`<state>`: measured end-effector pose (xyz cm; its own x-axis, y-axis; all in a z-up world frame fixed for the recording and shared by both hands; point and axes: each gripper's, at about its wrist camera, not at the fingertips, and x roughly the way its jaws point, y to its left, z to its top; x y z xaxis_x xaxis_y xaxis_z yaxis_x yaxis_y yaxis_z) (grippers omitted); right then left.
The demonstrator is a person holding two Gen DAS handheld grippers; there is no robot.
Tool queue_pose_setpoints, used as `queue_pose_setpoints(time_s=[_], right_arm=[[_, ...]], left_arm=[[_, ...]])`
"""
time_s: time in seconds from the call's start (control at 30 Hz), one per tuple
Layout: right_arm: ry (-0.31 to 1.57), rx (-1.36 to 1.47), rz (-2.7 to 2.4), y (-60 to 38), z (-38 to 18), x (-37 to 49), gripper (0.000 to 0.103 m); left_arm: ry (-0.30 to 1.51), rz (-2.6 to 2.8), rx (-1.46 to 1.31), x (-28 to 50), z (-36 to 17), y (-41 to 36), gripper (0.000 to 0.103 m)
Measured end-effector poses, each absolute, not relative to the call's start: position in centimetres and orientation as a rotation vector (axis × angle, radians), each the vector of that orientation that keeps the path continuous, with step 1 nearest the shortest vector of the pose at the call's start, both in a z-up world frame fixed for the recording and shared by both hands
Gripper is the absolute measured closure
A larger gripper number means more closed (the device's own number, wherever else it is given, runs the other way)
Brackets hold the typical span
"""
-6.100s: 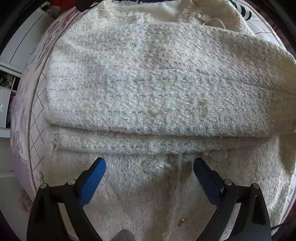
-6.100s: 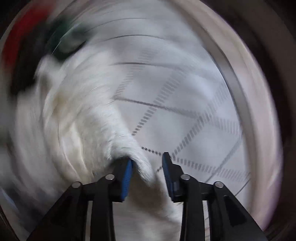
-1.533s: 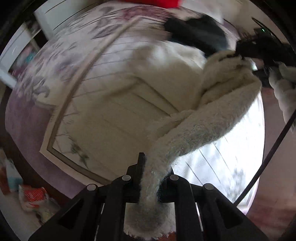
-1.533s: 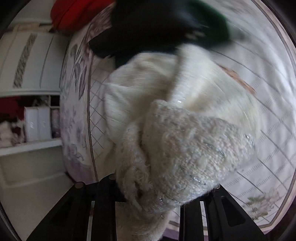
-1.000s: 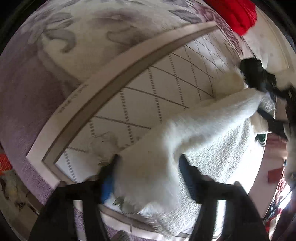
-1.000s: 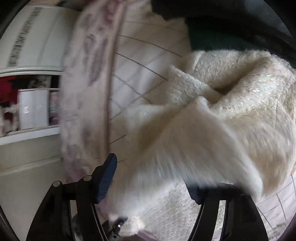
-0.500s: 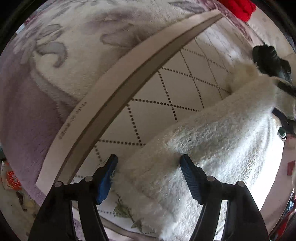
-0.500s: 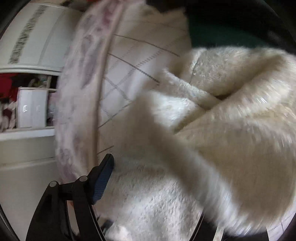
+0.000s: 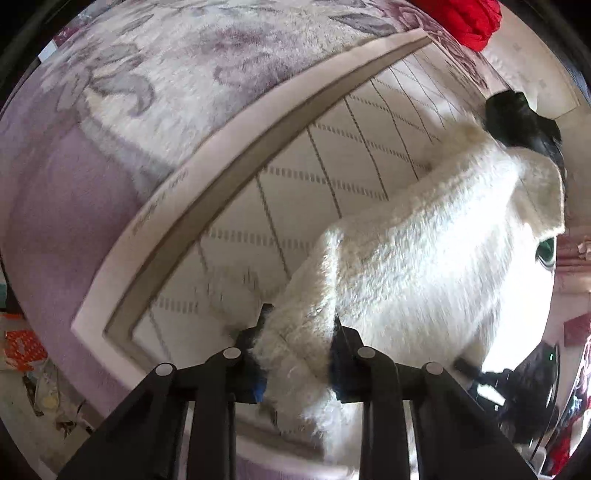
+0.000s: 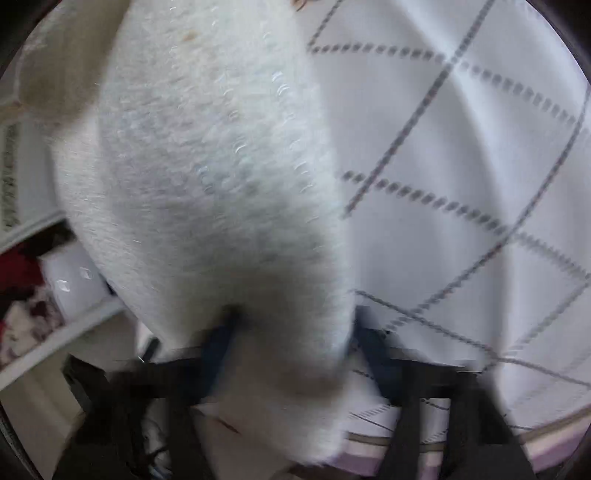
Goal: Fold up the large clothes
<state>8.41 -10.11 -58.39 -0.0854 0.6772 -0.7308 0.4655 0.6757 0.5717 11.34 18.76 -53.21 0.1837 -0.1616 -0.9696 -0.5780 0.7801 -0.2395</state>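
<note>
Left gripper point(image 9: 297, 350) and right gripper point(image 10: 291, 354), jaws just closing, each pinch a thick fold of the fuzzy white coat point(image 9: 417, 266), which stretches ahead over the bedspread point(image 9: 295, 184); soft, bulky and limp, it seems best held by doubled edges.

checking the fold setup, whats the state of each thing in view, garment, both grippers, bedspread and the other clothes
white fuzzy garment: bunched, pinched at two places, part lying on the bedspread
left gripper: jaws just closed, shut on the garment's edge
right gripper: blurred, jaws just closed, shut on a fold of the garment
bedspread: spread flat under the garment
red cloth: heaped at the far edge
black cloth: crumpled beyond the garment
</note>
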Motion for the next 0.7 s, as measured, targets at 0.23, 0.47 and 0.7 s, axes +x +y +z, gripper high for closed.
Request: queue_pose_setpoints(time_s=[0.23, 0.47, 0.7], right_arm=[[1.713, 0.887, 0.106, -18.0, -54.5, 6.9, 0.085], [1.665, 0.558, 0.098, -20.2, -49.7, 13.4, 0.069], [1.401, 0.646, 0.255, -12.0, -49.6, 25.6, 0.067]], left_arm=[[1.630, 0.157, -0.698, 6.1, -54.5, 10.0, 0.079], [1.663, 0.091, -0.771, 4.3, -52.3, 7.4, 0.057], [1.543, 0.196, -0.671, 6.0, -48.6, 10.0, 0.028]])
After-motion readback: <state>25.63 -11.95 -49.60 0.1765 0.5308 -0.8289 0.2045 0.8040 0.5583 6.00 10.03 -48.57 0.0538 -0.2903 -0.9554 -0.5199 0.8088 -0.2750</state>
